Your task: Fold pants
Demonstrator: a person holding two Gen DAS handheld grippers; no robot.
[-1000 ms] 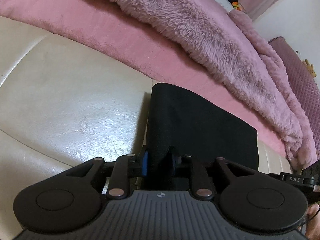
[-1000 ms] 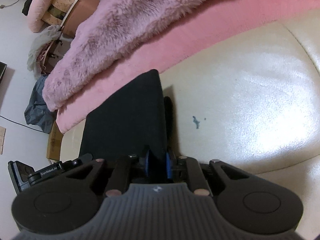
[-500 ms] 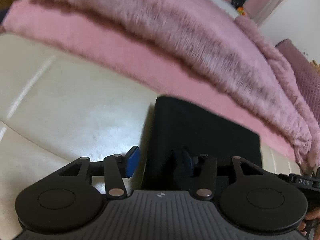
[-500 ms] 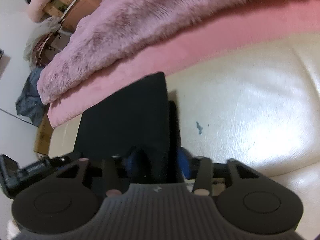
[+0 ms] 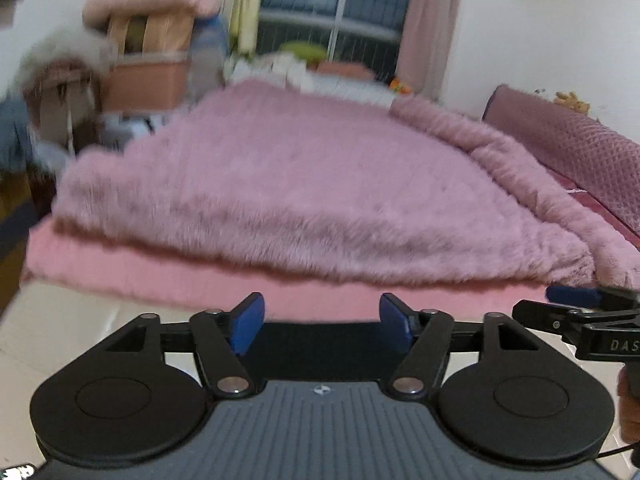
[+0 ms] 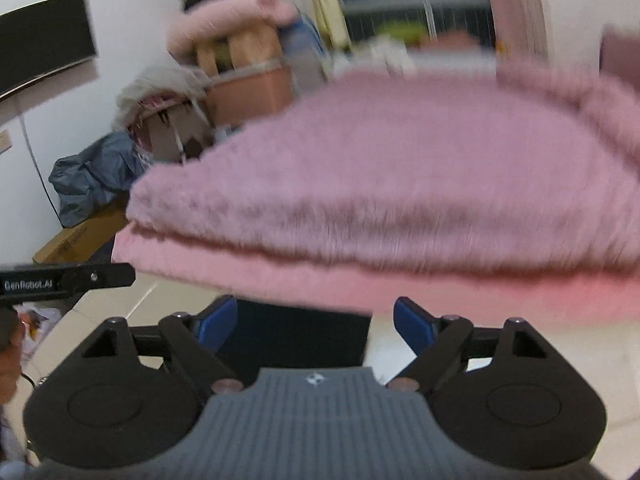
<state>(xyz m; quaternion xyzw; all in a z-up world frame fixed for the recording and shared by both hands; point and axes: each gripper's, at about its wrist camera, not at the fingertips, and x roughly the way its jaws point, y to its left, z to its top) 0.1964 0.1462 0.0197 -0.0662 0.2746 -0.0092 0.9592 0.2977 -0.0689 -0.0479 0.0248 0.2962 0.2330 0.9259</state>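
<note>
The black pants lie folded flat on the cream leather surface, low in the left wrist view between my open fingers. They also show in the right wrist view. My left gripper is open and empty, raised above the pants. My right gripper is open and empty too, above the pants' right edge. The right gripper's fingers show at the right edge of the left wrist view. The left gripper's arm shows at the left of the right wrist view.
A fluffy pink blanket on a pink mat lies just beyond the pants. Behind are boxes and bags, a window and a purple headboard. The views are blurred.
Both grippers have opened and let go of the pants. Both have lifted and tilted up, so the views now look across the blanket into the room.
</note>
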